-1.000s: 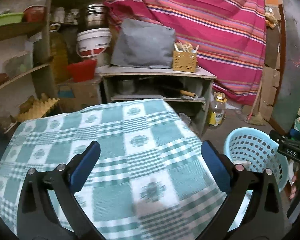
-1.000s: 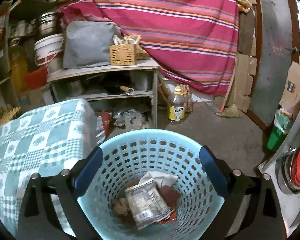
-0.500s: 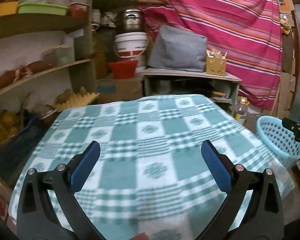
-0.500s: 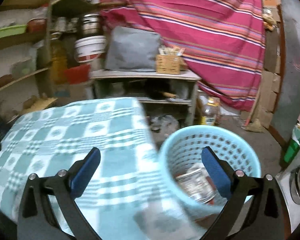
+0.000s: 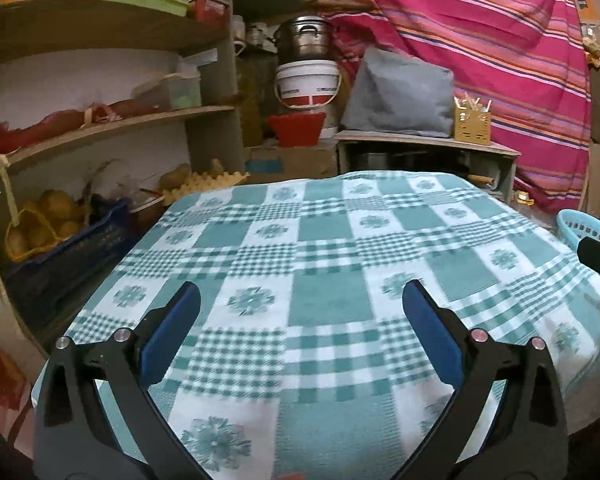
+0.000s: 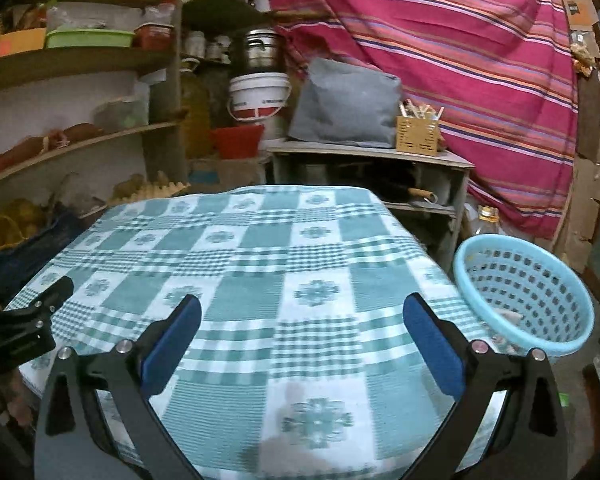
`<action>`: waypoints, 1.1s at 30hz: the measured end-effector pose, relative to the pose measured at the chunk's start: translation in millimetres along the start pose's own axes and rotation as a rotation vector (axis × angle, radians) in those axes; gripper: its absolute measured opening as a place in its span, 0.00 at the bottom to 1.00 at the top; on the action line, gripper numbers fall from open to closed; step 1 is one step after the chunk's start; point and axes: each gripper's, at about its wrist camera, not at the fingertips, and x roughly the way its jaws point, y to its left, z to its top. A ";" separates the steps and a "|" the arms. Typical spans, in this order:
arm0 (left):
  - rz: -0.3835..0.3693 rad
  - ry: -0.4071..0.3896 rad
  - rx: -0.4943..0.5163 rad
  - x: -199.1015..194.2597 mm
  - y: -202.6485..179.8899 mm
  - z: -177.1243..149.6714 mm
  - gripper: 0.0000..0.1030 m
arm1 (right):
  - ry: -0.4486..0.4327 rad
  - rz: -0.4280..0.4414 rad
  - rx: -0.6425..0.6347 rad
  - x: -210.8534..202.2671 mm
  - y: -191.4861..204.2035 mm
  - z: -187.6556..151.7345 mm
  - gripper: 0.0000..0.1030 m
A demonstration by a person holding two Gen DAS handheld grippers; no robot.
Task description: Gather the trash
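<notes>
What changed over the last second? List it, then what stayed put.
The right gripper swung left from over the blue basket to above the checked tablecloth; the basket now sits at its right. The left gripper also panned left over the cloth, toward the shelves. Nothing was grasped or released; both grippers stayed open and empty.

You are working in dim, warm indoor light with no clear source, both fisheye views bending the shelves (image 5: pixel 112 128) and striped cloth (image 6: pixel 460 60) toward black vignetted corners, slight motion blur softening the checked tablecloth (image 5: pixel 332 260), and faint specks of glare on the gripper bolts.
</notes>
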 end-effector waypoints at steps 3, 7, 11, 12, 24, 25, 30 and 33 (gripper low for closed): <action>0.006 0.001 -0.010 1.0 8.3 -6.3 0.95 | -0.008 0.009 -0.007 6.2 10.8 -0.7 0.96; 0.017 -0.006 -0.010 3.3 12.7 -9.4 0.95 | 0.005 -0.005 -0.014 17.7 17.7 -4.3 0.96; 0.007 0.011 -0.028 11.5 16.2 -12.4 0.95 | 0.017 0.004 -0.020 28.2 23.4 -6.6 0.96; 0.009 0.014 -0.028 14.0 16.2 -12.8 0.95 | 0.015 0.000 -0.029 29.5 25.2 -7.3 0.96; 0.019 0.020 -0.048 20.6 17.8 -14.0 0.95 | -0.031 0.001 -0.073 23.5 37.7 -9.7 0.96; 0.018 0.022 -0.051 20.8 18.1 -14.1 0.95 | -0.029 0.002 -0.071 24.0 37.5 -9.4 0.96; 0.017 0.028 -0.064 21.4 20.4 -14.3 0.95 | -0.026 -0.001 -0.070 24.3 36.5 -9.9 0.96; 0.025 0.026 -0.060 21.3 20.7 -14.9 0.95 | -0.019 -0.004 -0.068 25.3 35.2 -10.8 0.96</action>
